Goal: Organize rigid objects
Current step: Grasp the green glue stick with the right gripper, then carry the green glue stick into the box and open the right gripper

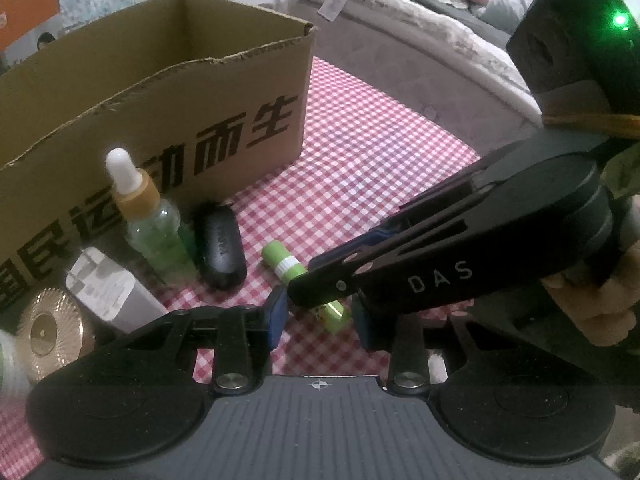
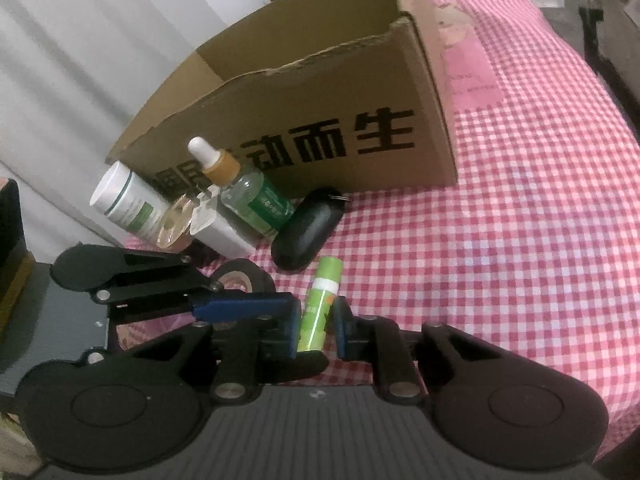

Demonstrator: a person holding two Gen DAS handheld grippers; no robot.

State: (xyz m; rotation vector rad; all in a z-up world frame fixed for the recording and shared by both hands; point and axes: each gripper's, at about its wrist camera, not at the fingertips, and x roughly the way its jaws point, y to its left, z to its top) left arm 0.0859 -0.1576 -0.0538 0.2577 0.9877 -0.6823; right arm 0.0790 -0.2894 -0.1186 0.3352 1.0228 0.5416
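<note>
A light-green stick with a white band point(image 2: 320, 300) lies on the red-checked cloth point(image 2: 520, 200), pointing toward the cardboard box point(image 2: 320, 92). My right gripper point(image 2: 318, 324) is shut on the stick's near half, one blue pad on each side. In the left wrist view the right gripper point(image 1: 298, 288) reaches in from the right and covers the middle of the stick point(image 1: 282, 260). My left gripper point(image 1: 320, 320) stands open, and between its pads are the stick's other end and the right gripper's tip; the pads stay off the stick. Its blue finger point(image 2: 240, 305) comes in from the left.
In front of the box point(image 1: 160, 100) stand a green dropper bottle point(image 1: 160, 236), a black oval case point(image 1: 220, 246), a white charger point(image 1: 112, 292) and a gold ribbed disc point(image 1: 44, 328). A white bottle point(image 2: 124, 200) and a black tape roll point(image 2: 244, 276) are on the left. A bed point(image 1: 400, 60) lies beyond.
</note>
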